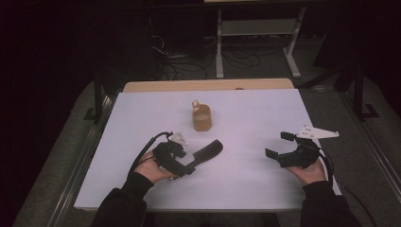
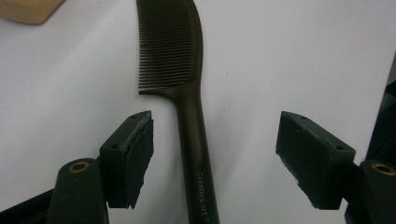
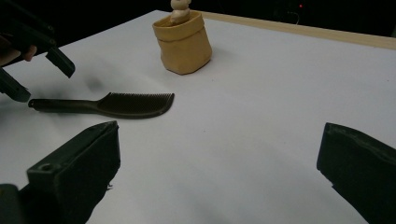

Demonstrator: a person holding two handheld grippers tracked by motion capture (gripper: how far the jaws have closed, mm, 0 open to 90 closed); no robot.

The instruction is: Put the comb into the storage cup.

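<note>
Straddling the handle of the dark comb (image 2: 189, 107) that lies flat on the white table (image 1: 265, 184), the left claw (image 2: 215, 154) gapes wide and grips nothing. Closing too high could pinch air or skid the thin handle sideways. The right claw (image 3: 219, 172) hangs open and empty, well apart.

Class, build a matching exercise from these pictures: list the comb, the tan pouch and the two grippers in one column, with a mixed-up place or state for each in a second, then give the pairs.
1. comb
2. tan pouch
3. left gripper
4. right gripper

A. open, over bare table
B. lying flat on the table
C. upright, something pale poking out
D. open, astride a handle

Pairs: 1-B, 2-C, 3-D, 4-A
</note>
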